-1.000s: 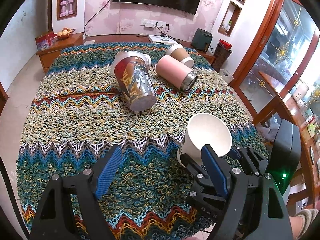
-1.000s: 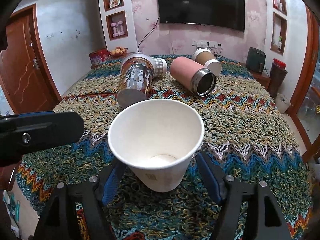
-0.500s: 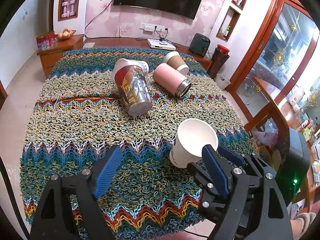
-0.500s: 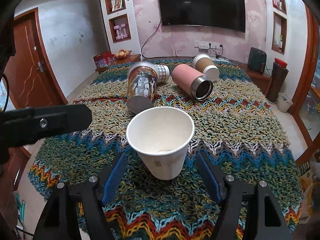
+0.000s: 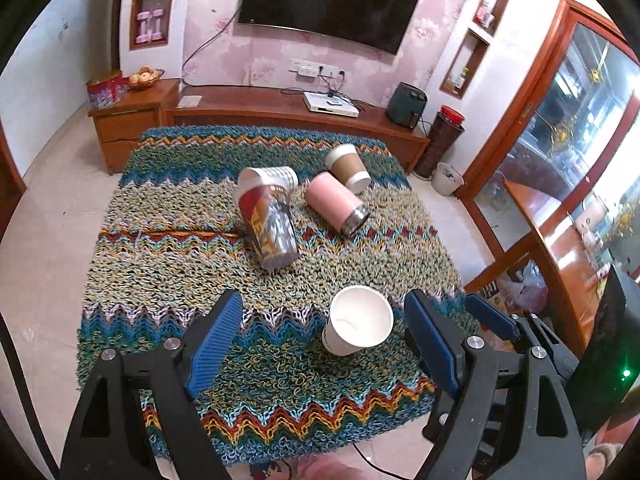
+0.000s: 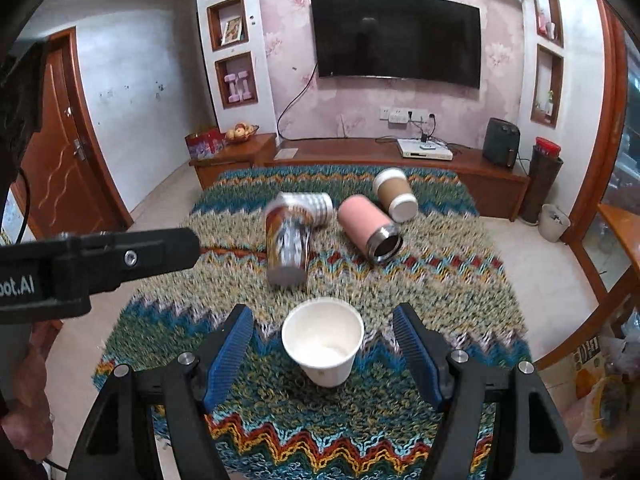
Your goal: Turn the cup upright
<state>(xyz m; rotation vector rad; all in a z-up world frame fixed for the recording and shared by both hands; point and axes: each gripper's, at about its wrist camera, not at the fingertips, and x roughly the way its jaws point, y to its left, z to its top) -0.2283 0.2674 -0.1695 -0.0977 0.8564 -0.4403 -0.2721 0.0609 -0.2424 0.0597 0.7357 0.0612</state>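
A white paper cup (image 5: 358, 320) stands upright, mouth up, on the knitted zigzag cloth (image 5: 168, 264) near its front edge; it also shows in the right wrist view (image 6: 324, 340). My right gripper (image 6: 323, 350) is open, its blue pads well apart on either side of the cup, not touching it. My left gripper (image 5: 324, 336) is open and empty, raised above the cloth to the cup's left. The right gripper's fingers (image 5: 492, 322) show in the left wrist view, just right of the cup.
Lying on their sides further back are a printed metal tumbler (image 5: 270, 224), a checked cup (image 5: 276, 176) behind it, a pink flask (image 5: 336, 204) and a brown paper cup (image 5: 348, 168). A wooden TV bench (image 6: 400, 156) stands behind the table. The left gripper's body (image 6: 80, 268) juts in from the left.
Both grippers have pulled back and up from the table. The right gripper's pads have drawn away from the white cup, which stays standing upright on the cloth.
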